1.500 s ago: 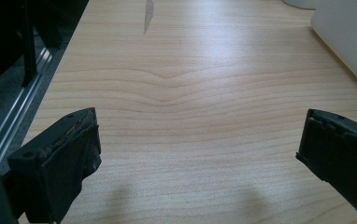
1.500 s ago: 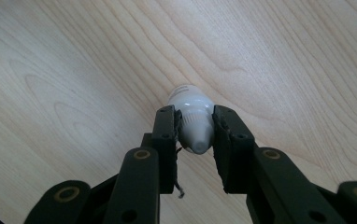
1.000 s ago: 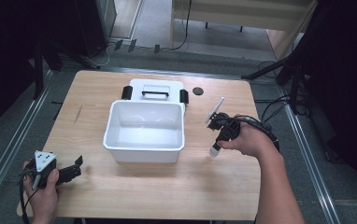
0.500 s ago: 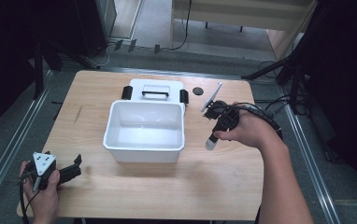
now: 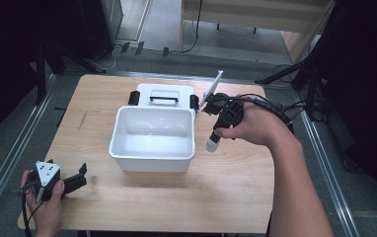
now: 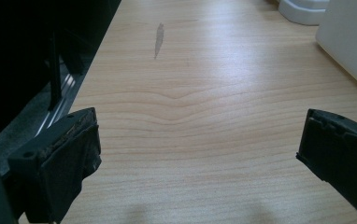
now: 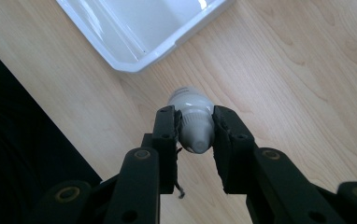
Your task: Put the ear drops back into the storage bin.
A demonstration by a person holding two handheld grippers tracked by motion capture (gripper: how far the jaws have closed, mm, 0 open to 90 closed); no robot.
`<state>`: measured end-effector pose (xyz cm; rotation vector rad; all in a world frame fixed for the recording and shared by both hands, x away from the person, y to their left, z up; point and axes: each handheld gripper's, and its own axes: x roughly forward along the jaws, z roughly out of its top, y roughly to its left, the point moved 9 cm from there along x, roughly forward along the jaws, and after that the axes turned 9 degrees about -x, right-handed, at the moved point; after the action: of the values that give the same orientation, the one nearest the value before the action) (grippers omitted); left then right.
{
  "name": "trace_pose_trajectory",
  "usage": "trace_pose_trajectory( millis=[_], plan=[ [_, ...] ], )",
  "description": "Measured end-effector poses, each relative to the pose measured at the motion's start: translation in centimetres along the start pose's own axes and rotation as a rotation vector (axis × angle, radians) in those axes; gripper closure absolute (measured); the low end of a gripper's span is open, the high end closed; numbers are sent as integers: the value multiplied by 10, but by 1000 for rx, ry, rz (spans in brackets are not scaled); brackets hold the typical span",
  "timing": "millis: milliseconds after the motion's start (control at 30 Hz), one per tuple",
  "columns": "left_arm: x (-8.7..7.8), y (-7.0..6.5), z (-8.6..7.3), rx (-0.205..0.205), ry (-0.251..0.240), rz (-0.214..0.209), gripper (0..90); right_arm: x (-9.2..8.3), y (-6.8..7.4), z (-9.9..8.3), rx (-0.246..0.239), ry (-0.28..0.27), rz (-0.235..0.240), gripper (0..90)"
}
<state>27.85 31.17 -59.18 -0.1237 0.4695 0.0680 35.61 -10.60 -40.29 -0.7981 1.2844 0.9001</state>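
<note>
Beside the tub's [image 5: 152,157] right edge, the right gripper [image 7: 194,135] clasps a small bottle [image 7: 193,121] — probably unboxed yet — left gripper [image 5: 80,177] gapes empty.

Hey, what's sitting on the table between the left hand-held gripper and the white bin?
Nothing: in the left gripper view, only bare wood lies between the open left hand-held gripper and the white bin. The high view agrees.

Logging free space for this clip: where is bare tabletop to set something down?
Free: the table's front strip between left gripper and the right forearm, and the left side beside the white bin. Crowded: right of the bin, where the right gripper holds a small bottle.
</note>
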Motion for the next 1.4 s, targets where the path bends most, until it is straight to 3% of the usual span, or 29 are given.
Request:
trace_pose_trajectory(
  millis=[233,500,967,1400],
  plan=[
    [1,0,-1,8,15,-5,0,-12,6,14,-23,-9,-1,723],
    [1,-1,-1,8,19,-8,0,-14,14,29,-51,-21,2,723],
    [2,-1,-1,4,21,-10,0,7,30,55,-129,-9,24,723],
    [2,-2,-2,19,28,-7,0,34,35,59,-156,16,37,723]
  ],
)
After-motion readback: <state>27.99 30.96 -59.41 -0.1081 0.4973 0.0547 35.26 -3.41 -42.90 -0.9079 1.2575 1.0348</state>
